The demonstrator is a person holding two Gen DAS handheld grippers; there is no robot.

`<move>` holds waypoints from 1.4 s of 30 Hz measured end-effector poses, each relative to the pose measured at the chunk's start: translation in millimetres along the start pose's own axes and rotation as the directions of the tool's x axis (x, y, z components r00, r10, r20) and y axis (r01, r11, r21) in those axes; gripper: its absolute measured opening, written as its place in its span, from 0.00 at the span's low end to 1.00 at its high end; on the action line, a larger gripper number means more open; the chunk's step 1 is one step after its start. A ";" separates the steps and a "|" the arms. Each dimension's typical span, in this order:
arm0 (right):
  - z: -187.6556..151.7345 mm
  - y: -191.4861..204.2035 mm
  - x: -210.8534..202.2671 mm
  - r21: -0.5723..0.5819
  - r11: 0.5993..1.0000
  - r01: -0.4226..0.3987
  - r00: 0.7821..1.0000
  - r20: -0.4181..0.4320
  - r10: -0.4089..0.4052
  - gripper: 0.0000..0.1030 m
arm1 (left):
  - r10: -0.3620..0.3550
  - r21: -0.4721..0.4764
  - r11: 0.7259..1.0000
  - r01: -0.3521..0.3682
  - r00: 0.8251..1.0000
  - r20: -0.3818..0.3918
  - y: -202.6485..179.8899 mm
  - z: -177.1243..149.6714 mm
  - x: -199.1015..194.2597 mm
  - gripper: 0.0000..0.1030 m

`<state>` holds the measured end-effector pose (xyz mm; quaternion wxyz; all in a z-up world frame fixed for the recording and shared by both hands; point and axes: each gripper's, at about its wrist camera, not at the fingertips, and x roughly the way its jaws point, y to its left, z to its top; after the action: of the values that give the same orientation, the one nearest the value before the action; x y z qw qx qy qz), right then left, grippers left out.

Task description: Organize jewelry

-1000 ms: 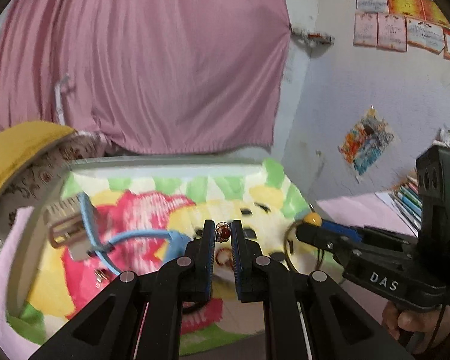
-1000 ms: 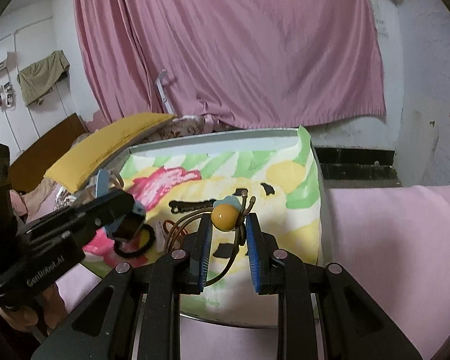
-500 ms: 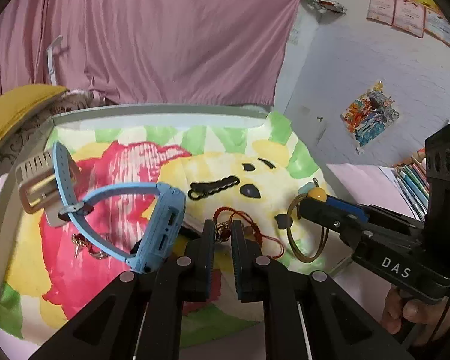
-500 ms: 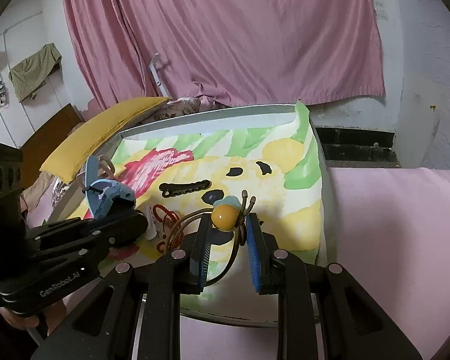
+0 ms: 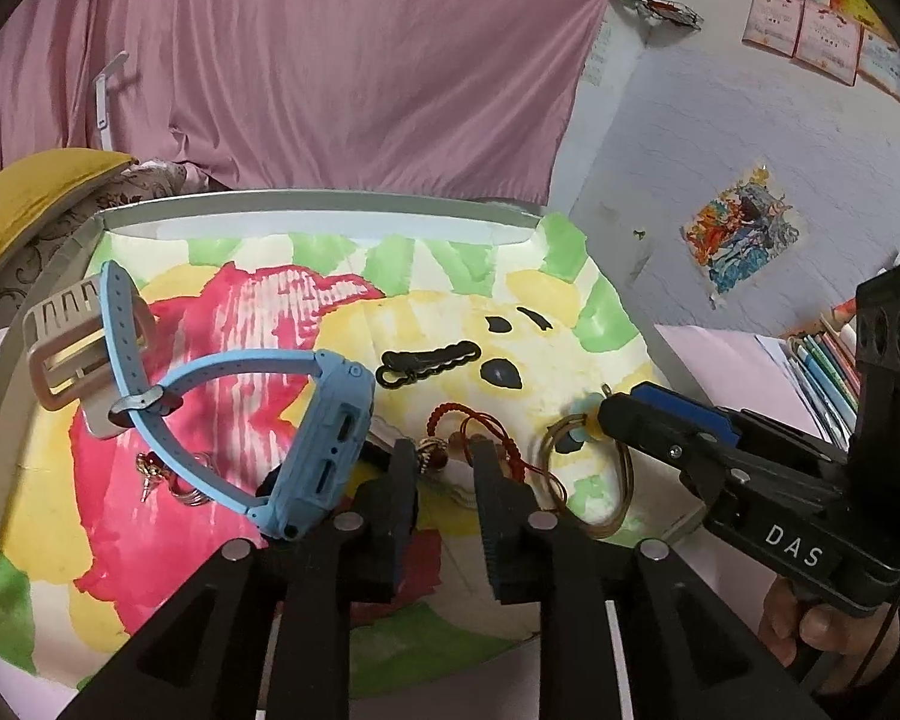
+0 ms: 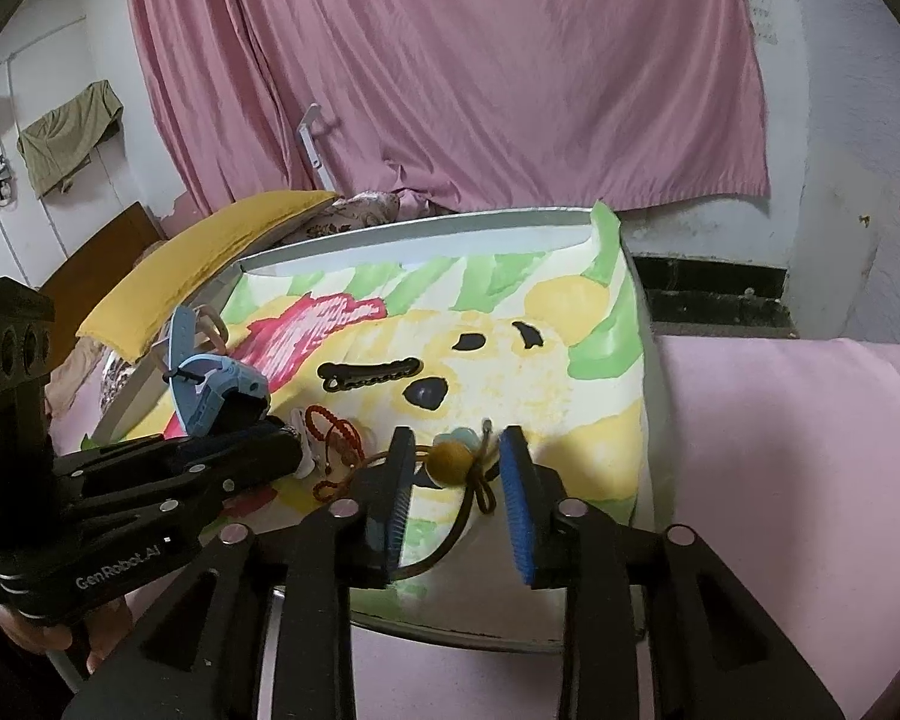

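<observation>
Both grippers have just been opening: right gripper (image 6: 456, 450) pads stand off the bead bangle (image 6: 450, 462) lying between them, left gripper (image 5: 444, 462) is released over the red cord bracelet (image 5: 480, 426).

Big pink curtain (image 5: 342, 72) hangs at back. Yellow cushion (image 6: 210, 252) at left. Paper pictures (image 5: 810, 42) stuck on white wall. Books (image 5: 822, 372) stacked at right. Green cloth (image 6: 69, 132) hangs on wall.

both claws (image 5: 441, 468) (image 6: 457, 468) just parted
</observation>
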<state>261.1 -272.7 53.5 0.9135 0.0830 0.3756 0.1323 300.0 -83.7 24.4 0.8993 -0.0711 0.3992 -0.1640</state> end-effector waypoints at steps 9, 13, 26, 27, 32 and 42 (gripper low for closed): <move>2.5 1.1 -33.3 -0.022 0.998 0.054 0.984 0.171 -0.049 0.47 | 0.004 0.023 1.000 -0.006 0.995 0.101 -2.4 0.8 -24.4 0.31; 4.4 6.3 -53.2 -0.037 0.994 0.105 0.960 0.265 -0.091 0.50 | 0.021 0.039 0.999 -0.028 0.986 0.167 -4.8 2.8 -42.1 0.56; -4.5 28.4 -105.1 -0.063 0.991 0.120 0.893 0.442 -0.080 0.78 | 0.122 0.000 0.991 -0.132 0.909 0.399 5.3 -9.4 -114.5 0.90; -6.9 30.3 -108.9 -0.063 0.991 0.120 0.887 0.454 -0.079 0.80 | 0.123 -0.008 0.991 -0.132 0.902 0.413 6.5 -12.7 -119.6 0.92; -19.3 40.4 -127.2 -0.083 0.989 0.124 0.869 0.490 -0.068 0.90 | 0.130 -0.021 0.991 -0.135 0.884 0.450 9.9 -28.2 -139.5 0.99; -51.5 61.7 -155.9 -0.108 0.987 0.118 0.857 0.514 -0.046 0.98 | 0.136 -0.018 0.989 -0.146 0.857 0.497 13.1 -65.5 -174.3 0.99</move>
<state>107.1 -258.7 136.3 0.9885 0.0368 0.1140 0.0918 145.2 -10.0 98.1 0.9819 -0.0723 0.1570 -0.0781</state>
